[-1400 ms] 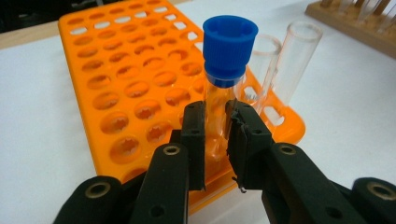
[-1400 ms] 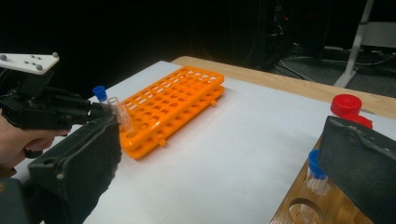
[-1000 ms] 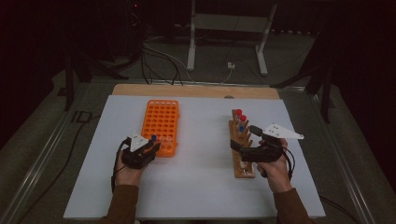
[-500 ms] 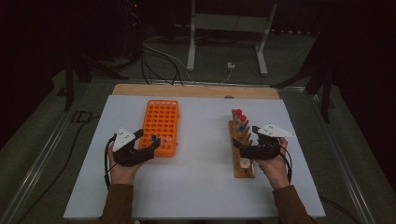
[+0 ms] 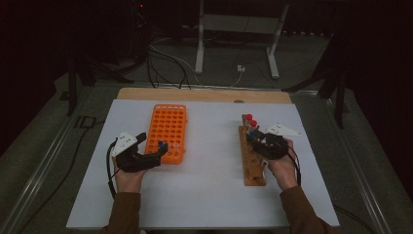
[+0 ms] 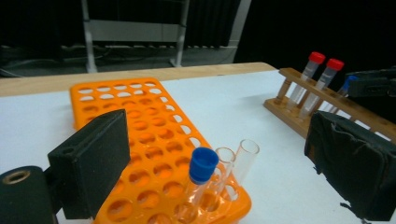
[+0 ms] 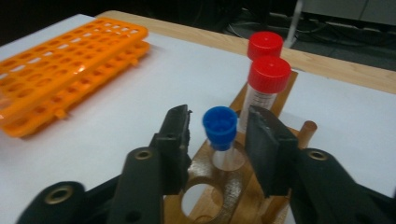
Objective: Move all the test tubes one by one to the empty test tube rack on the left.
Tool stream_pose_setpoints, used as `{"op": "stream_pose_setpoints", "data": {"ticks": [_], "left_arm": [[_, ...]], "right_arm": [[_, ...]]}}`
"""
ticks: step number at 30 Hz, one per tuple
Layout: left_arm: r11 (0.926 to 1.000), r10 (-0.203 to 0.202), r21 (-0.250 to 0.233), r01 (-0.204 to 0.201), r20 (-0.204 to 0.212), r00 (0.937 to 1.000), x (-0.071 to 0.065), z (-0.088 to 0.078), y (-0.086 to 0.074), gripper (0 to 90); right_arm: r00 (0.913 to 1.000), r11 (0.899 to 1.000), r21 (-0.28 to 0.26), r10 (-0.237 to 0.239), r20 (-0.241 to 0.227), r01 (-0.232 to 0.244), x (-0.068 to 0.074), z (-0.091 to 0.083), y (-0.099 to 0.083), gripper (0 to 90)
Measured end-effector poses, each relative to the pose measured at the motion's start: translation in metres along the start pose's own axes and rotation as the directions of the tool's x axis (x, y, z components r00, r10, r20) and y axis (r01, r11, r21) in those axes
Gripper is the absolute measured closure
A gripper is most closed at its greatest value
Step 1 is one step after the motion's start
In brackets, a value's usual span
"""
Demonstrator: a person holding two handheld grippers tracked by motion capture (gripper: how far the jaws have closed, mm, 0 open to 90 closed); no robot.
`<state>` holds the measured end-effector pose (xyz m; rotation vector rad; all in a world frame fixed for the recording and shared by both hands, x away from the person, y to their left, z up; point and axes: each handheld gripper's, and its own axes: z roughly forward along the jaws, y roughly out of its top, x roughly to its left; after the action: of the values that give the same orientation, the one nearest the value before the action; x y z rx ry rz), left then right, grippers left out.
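Risk lies lower centre of the right gripper view: right gripper [image 7: 219,135], jaws just closing, brackets but does not yet press the blue-capped clear tube [image 7: 220,133] in the brown wooden rack [image 7: 219,186]; an off-centre squeeze could tip it. Left gripper [image 6: 224,177], just opened wide, holds nothing.

A glossy orange plastic rack [image 6: 140,135] with a smooth sheen sits on a matt white tabletop [image 5: 209,170] edged by a strip of pale bare wood [image 5: 204,95]. Clear, glass-like tubes [image 6: 245,161] stand in it, 1 with a smooth blue plastic cap [image 6: 203,164], while a varnished brown wooden rack [image 7: 224,186] holds 2 translucent tubes with ridged red plastic caps [image 7: 269,73]. The left gripper [image 6: 219,158] has matt black jaws, 1 pad [image 6: 355,172] wrapped in rough, frayed black cloth; the right gripper [image 7: 218,140] is dull black plastic with metal rivets.
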<state>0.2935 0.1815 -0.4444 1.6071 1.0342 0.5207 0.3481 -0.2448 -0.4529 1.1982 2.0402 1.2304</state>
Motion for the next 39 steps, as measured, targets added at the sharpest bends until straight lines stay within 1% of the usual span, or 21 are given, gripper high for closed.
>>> {"op": "stream_pose_setpoints", "data": {"ticks": [1, 2, 3, 5, 6, 10, 13, 16, 19, 23, 31, 34, 39], "left_arm": [[1.0000, -0.002, -0.001, 0.002, 0.007, 1.0000, -0.001, 0.000, 0.001, 7.6], [1.0000, -0.003, 0.003, 0.003, 0.004, 1.0000, -0.002, 0.000, 0.001, 6.7], [1.0000, -0.004, 0.008, 0.004, -0.002, 1.0000, -0.003, 0.001, 0.002, 2.8], [1.0000, -0.001, 0.008, 0.001, 0.010, 1.0000, -0.004, 0.002, 0.002, 1.3], [0.9999, 0.001, 0.012, -0.001, 0.010, 0.9999, -0.005, 0.002, 0.002, 0.7], [1.0000, 0.003, 0.008, -0.003, 0.016, 0.9999, -0.008, 0.003, 0.004, 0.5], [1.0000, -0.002, 0.010, 0.001, 0.013, 0.9999, -0.007, 0.003, 0.004, 0.5], [0.9999, -0.007, 0.014, 0.007, 0.008, 0.9999, -0.007, 0.002, 0.004, 0.5], [0.9998, -0.009, 0.017, 0.009, 0.006, 0.9999, -0.007, 0.003, 0.004, 0.5], [0.9995, 0.015, 0.029, -0.014, -0.010, 0.9998, -0.010, 0.005, 0.004, 0.5], [0.9992, 0.026, 0.032, -0.025, -0.009, 0.9996, -0.013, 0.006, 0.004, 0.5], [0.9990, 0.027, 0.036, -0.027, -0.003, 0.9996, -0.015, 0.007, 0.004, 0.5], [0.9988, 0.036, 0.034, -0.036, 0.003, 0.9994, -0.018, 0.007, 0.006, 0.5]], "right_arm": [[1.0000, 1.000, 0.003, 0.004, 0.000, -0.004, -0.001, 0.001, 0.000, 64.8], [1.0000, 1.000, 0.005, 0.006, -0.003, -0.006, -0.001, 0.003, 0.000, 66.9], [1.0000, 1.000, 0.011, 0.003, 0.000, -0.003, -0.001, 0.004, 0.000, 69.1], [0.9999, 1.000, 0.026, 0.006, 0.012, -0.006, -0.001, 0.007, -0.001, 71.9], [0.9999, 1.000, 0.029, 0.009, 0.010, -0.009, -0.001, 0.008, -0.001, 72.5], [0.9997, 0.999, 0.039, 0.000, 0.026, -0.001, -0.001, 0.012, -0.003, 75.0], [0.9990, 0.999, 0.041, -0.007, 0.044, 0.005, 0.000, 0.012, -0.003, 76.3], [0.9989, 0.999, 0.038, -0.003, 0.047, 0.002, 0.000, 0.011, -0.002, 76.6], [0.9991, 1.000, 0.021, 0.002, 0.042, -0.003, -0.001, 0.007, -0.001, 76.6], [0.9992, 1.000, -0.008, 0.013, 0.039, -0.012, -0.001, -0.001, 0.003, 76.6], [0.9989, 0.997, -0.065, 0.038, 0.028, -0.037, -0.002, -0.018, 0.006, 76.7], [0.9989, 0.997, -0.073, 0.031, 0.034, -0.029, -0.002, -0.019, 0.007, 76.6], [0.9989, 0.994, -0.101, 0.035, 0.030, -0.032, -0.001, -0.025, 0.011, 76.7]]}}
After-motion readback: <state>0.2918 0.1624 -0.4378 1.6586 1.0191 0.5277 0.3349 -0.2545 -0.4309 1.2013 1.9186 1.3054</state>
